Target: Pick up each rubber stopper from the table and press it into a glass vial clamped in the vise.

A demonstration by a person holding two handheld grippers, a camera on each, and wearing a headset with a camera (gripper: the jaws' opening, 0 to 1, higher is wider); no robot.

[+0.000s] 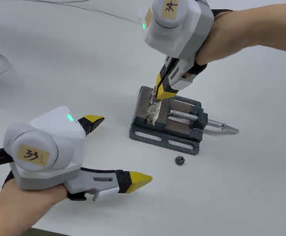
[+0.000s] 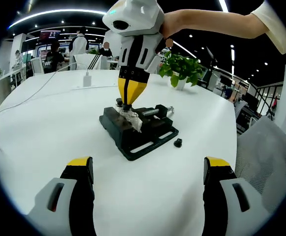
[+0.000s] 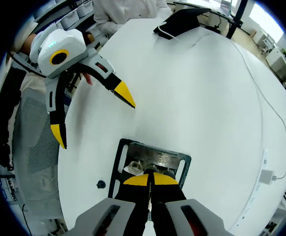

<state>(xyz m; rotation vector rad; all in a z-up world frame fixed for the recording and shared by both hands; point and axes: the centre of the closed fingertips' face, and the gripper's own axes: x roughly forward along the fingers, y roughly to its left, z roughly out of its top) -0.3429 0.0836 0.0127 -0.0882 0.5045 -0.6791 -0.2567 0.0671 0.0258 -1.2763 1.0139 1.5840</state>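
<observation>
A dark grey vise (image 1: 174,132) (image 2: 147,135) (image 3: 125,152) stands on the white table and clamps a clear glass vial (image 1: 152,112) (image 2: 134,119) (image 3: 134,168). My right gripper (image 1: 159,96) (image 2: 130,96) (image 3: 151,179) comes down from above, shut, its yellow tips resting on top of the vial. I cannot tell if anything is held between them. A small dark rubber stopper (image 1: 180,161) (image 2: 178,142) (image 3: 101,184) lies on the table just in front of the vise. My left gripper (image 1: 118,150) (image 2: 147,164) (image 3: 92,115) hovers open and empty to the vise's left.
The vise's screw handle (image 1: 221,127) sticks out to the right. A potted plant (image 2: 182,71) and a charger with a cable (image 2: 87,78) sit at the far side of the table. Bare white tabletop (image 1: 83,64) surrounds the vise.
</observation>
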